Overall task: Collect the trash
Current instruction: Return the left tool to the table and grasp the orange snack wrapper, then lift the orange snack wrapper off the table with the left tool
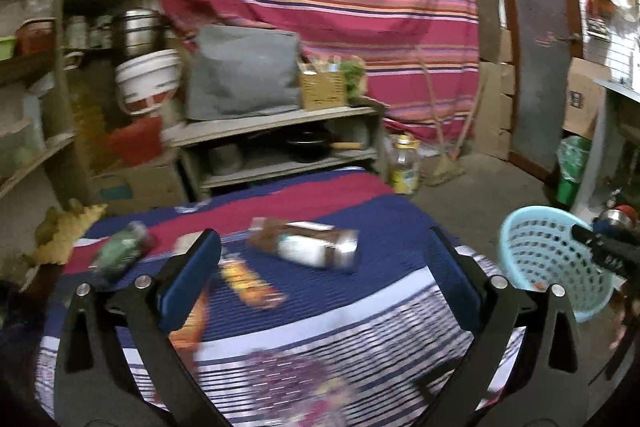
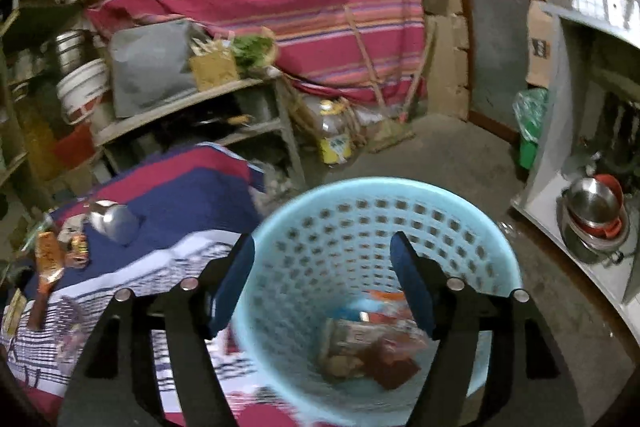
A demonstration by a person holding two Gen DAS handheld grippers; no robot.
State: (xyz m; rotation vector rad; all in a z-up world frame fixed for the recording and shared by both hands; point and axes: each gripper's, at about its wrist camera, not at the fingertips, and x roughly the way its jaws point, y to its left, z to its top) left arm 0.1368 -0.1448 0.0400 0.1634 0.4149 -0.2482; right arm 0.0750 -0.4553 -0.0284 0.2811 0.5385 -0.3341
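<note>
Right gripper [image 2: 322, 285] gapes empty above the basket [image 2: 280, 227] rim; left gripper [image 1: 328, 267] gapes over the table [image 1: 360, 315].

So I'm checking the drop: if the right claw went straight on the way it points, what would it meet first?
Probably the wrappers lying in the light blue basket; the open right claw points into its mouth, though depth is unclear.

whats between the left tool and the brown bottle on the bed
In the left wrist view, an orange snack wrapper lies on the striped cloth between the left tool and brown bottle.
</note>
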